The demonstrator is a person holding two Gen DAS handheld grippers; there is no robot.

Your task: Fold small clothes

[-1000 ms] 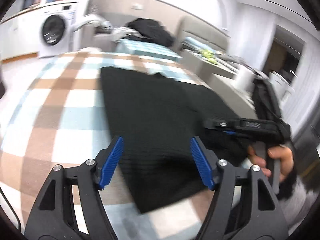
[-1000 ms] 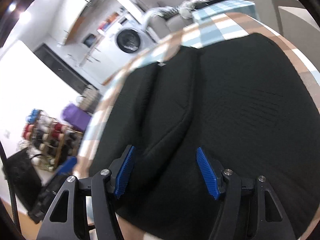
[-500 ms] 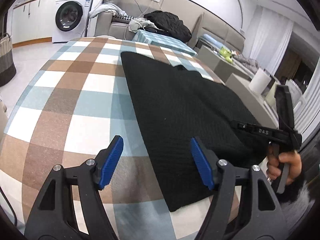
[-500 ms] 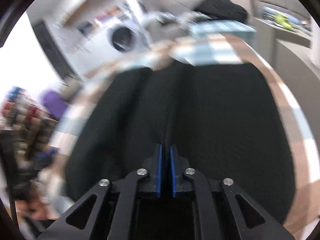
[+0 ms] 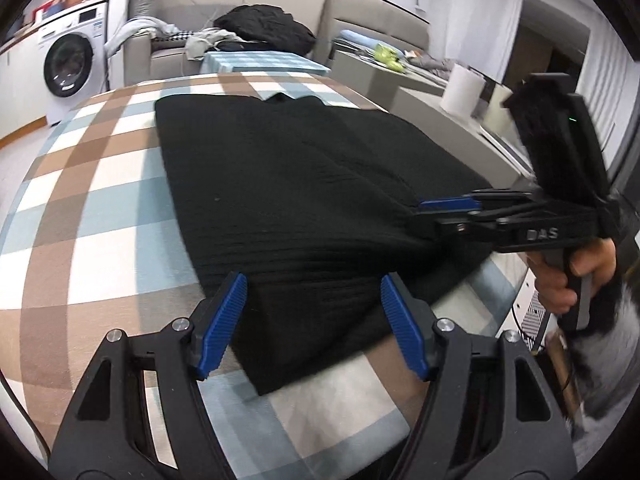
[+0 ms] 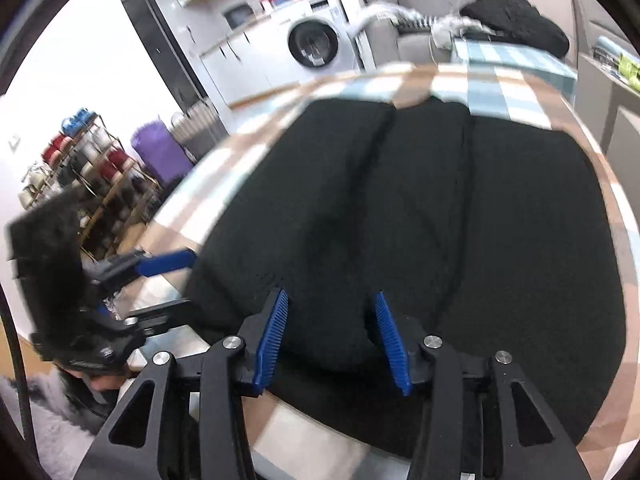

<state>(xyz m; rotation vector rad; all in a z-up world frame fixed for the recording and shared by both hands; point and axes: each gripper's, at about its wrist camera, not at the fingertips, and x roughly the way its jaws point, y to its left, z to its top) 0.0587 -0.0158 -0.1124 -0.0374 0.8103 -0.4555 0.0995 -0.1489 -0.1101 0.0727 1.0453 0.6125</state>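
Note:
A black knit garment (image 5: pixel 288 184) lies flat on the checked tablecloth (image 5: pixel 92 208), its near hem toward me; it also fills the right wrist view (image 6: pixel 460 208). My left gripper (image 5: pixel 312 320) is open, its blue pads straddling the near left corner of the hem. My right gripper (image 6: pixel 328 340) is open over a raised fold at the near edge. From the left wrist view the right gripper (image 5: pixel 448 208) is level with the cloth's right side. The left gripper (image 6: pixel 160 264) shows at the left of the right wrist view.
A washing machine (image 5: pixel 68 68) stands at the back left. A grey sofa with a pile of dark clothes (image 5: pixel 264 32) is behind the table. A paper towel roll (image 5: pixel 460 88) sits on a low unit at right. Shelves of yarn (image 6: pixel 76 176) stand at the left.
My right gripper, open a second ago, shut on a fold half a second ago and now stands open again. My left gripper moved right, over the garment's near corner.

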